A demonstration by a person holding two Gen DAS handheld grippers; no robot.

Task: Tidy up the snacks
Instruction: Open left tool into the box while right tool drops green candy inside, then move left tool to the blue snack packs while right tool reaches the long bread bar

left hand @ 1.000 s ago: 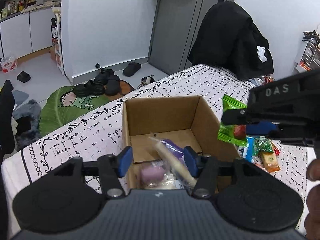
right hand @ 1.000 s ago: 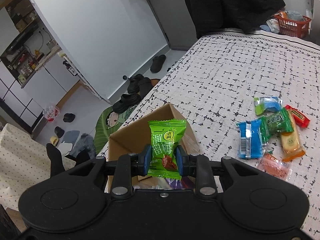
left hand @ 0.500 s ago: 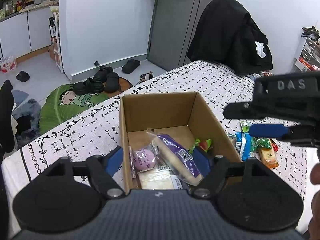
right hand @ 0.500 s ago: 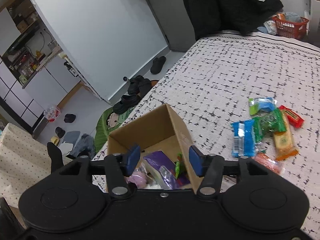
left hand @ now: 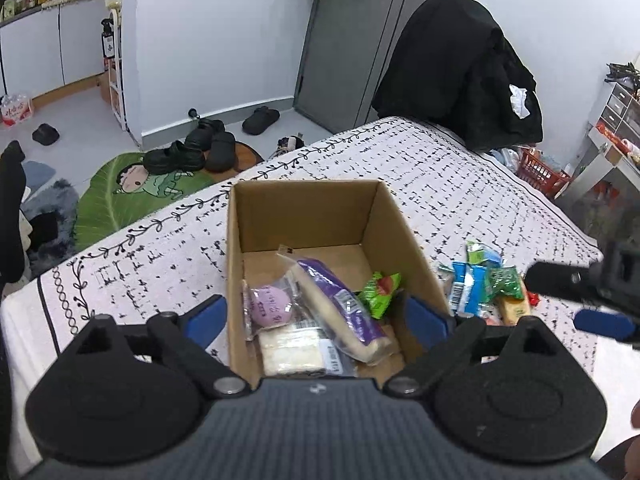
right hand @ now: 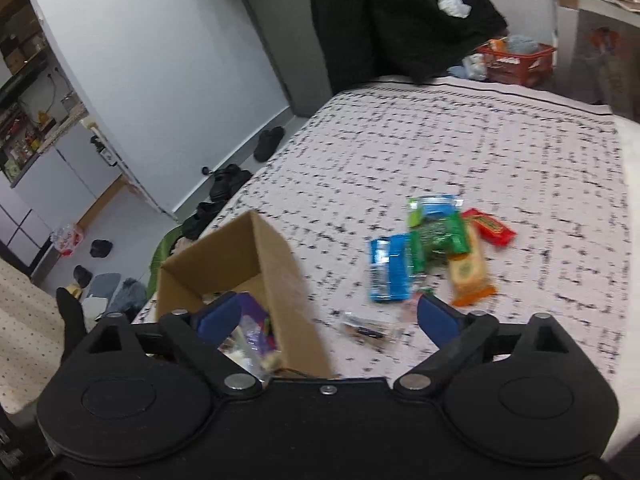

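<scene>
An open cardboard box (left hand: 304,216) stands on the patterned bed cover (left hand: 152,256). In it lie a round purple pack (left hand: 270,306), a long purple-wrapped roll (left hand: 340,304), a white pack (left hand: 296,350) and a green packet (left hand: 380,288). My left gripper (left hand: 316,316) hovers over the box's near end, its jaws opening wide, gripping nothing. A pile of loose snacks (right hand: 436,248) lies to the right of the box (right hand: 240,264). My right gripper (right hand: 328,316) hangs between box and pile, its jaws opening, with nothing held. A clear-wrapped snack (right hand: 368,330) lies just ahead of it.
A black coat (left hand: 456,72) hangs over a chair at the bed's far end, with a red basket (left hand: 540,172) beside it. Shoes (left hand: 192,152) and a green mat (left hand: 132,184) are on the floor left of the bed. Bare cover (right hand: 480,140) stretches beyond the pile.
My right gripper let go of the green packet, which now lies in the box, and swung right toward the pile. My left gripper opened off the purple roll, which now rests in the box.
</scene>
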